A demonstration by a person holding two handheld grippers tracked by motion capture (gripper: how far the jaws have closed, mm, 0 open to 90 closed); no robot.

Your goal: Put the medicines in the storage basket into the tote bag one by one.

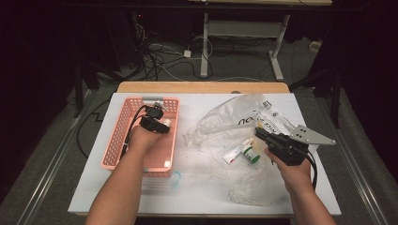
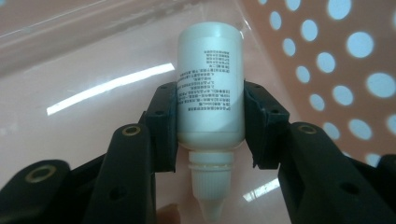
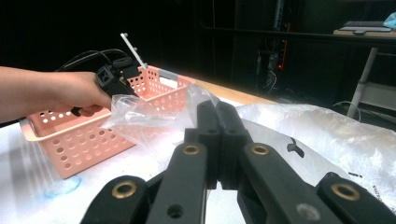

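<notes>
White bottle point(image 2: 210, 84): small plastic dropper type, printed label, ribbed cap and nozzle pointing back toward the camera in the left gripper view. It sits inside the pink basket point(image 1: 123, 123), low over the shiny basket floor, with the perforated wall just beside it.

Left hand-held gripper point(image 2: 210, 128): both pads lie flat against the bottle's sides, so it is clamped on the body just above the cap shoulder. In the high view this hand-held gripper point(image 1: 157, 119) sits in the far half of the basket.

Step in hand, as judged: setting the bottle down in the basket. Notes for doing it well:
- Lower until the bottle rests on the basket floor before parting the jaws; a round body dropped from any height will likely roll.
- Keep off the basket wall so the jaws have room to spread.
- Open gently, then draw back along the bottle's axis so a pad does not drag it.

Right hand-held gripper point(image 3: 218, 140): jaws pressed together, nothing between them. It hovers right of the basket over the crumpled clear plastic bag point(image 1: 234, 126), near a green-capped jar point(image 1: 251, 153) and a small tube point(image 1: 233, 153) on the bag. Bag and basket both sit on the white tabletop point(image 1: 197, 187).
</notes>
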